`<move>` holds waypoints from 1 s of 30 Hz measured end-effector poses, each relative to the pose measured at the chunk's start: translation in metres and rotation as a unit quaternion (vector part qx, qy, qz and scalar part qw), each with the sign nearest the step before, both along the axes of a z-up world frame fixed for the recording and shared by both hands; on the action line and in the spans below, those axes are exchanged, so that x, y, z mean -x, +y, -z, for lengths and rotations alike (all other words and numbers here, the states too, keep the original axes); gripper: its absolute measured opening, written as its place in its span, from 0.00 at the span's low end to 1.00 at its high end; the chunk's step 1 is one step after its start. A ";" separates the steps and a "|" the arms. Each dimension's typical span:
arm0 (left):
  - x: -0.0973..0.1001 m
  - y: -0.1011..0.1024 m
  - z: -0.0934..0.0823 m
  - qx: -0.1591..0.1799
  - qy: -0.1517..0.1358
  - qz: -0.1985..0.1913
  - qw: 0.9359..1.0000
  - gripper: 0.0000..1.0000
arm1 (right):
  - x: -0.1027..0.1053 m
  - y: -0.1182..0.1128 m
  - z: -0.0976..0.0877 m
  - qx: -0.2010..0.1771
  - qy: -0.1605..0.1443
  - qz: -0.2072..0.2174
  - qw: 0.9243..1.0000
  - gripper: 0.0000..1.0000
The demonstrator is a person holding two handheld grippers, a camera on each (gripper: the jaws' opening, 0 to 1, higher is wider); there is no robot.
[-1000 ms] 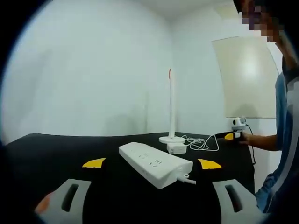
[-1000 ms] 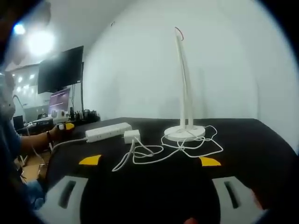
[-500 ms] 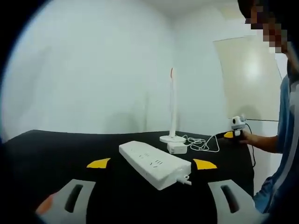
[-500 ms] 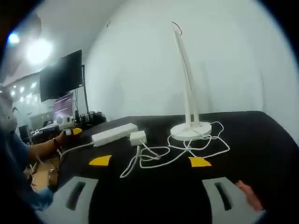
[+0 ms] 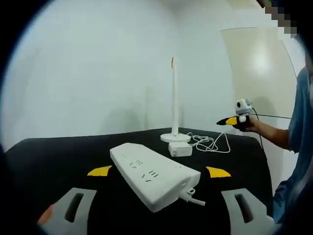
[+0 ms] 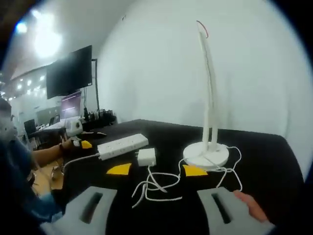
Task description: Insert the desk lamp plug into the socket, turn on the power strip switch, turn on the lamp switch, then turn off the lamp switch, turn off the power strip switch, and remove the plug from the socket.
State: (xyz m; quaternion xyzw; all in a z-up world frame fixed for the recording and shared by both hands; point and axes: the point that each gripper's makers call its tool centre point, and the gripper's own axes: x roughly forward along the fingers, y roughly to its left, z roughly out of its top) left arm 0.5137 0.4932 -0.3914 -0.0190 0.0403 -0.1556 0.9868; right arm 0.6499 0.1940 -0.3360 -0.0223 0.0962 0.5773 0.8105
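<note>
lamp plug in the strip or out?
Out. The plug lies on the black table beside the power strip, its cable loose.

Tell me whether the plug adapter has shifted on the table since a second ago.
No. In the right gripper view the plug adapter sits between the power strip and the lamp base as before; only the camera moved closer.

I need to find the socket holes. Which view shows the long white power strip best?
The left gripper view: the long white power strip lies close, its top sockets facing the camera. In the right gripper view it is farther, seen side-on, sockets indistinct.
</note>
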 end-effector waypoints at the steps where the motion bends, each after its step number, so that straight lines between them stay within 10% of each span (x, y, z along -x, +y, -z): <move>1: 0.001 -0.002 0.000 -0.005 0.001 0.001 1.000 0.70 | -0.001 0.002 -0.003 0.002 -0.002 -0.003 1.000 0.39; 30: 0.004 0.004 0.012 -0.051 0.002 0.012 0.999 0.65 | -0.019 0.070 0.014 0.156 0.061 -0.064 0.984 0.25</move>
